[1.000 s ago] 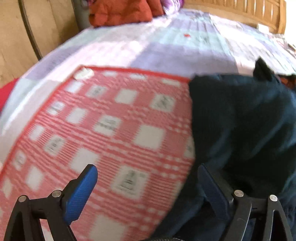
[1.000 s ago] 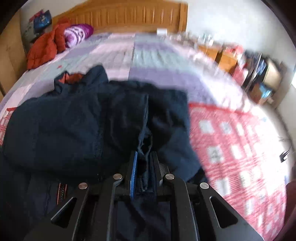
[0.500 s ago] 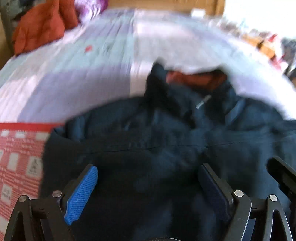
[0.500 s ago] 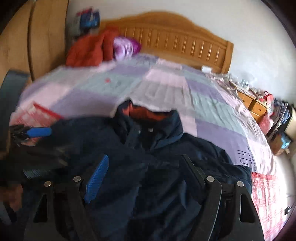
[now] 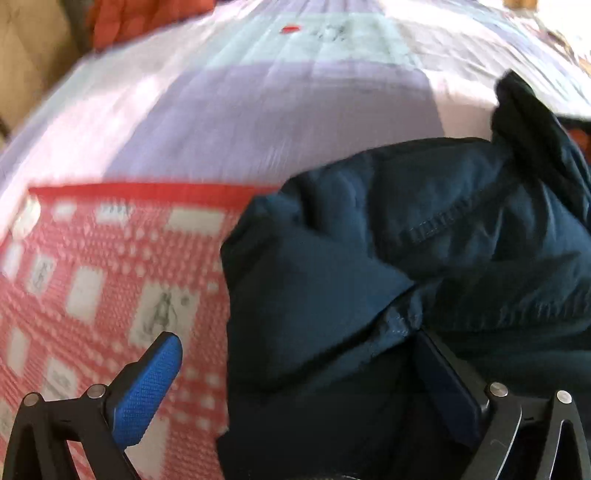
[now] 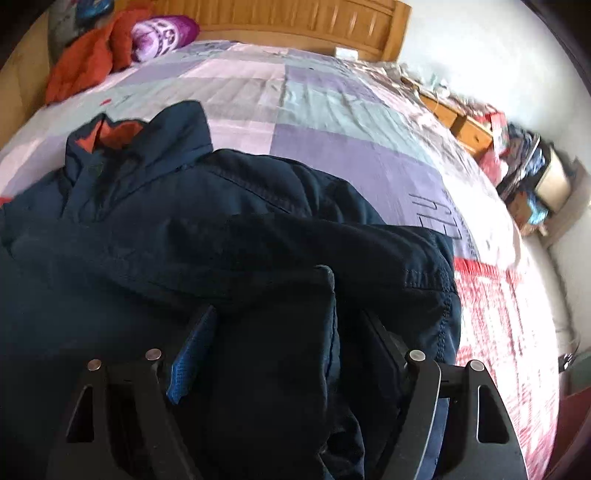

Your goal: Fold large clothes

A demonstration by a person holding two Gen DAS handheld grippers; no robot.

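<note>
Bedspread [image 6: 332, 96] carries navy jacket [image 6: 221, 229], bunched between both spread tools.

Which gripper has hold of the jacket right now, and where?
Neither. Both the left gripper and right gripper stand open, fingers straddling folds of the navy jacket.

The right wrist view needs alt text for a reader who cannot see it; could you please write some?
A dark navy jacket lies rumpled on a bed with a pastel patchwork bedspread, and the right tool is open, its two fingers set around a fold of the jacket's fabric. A red and white checked mat lies under the jacket at right, and a wooden headboard stands behind.
</note>
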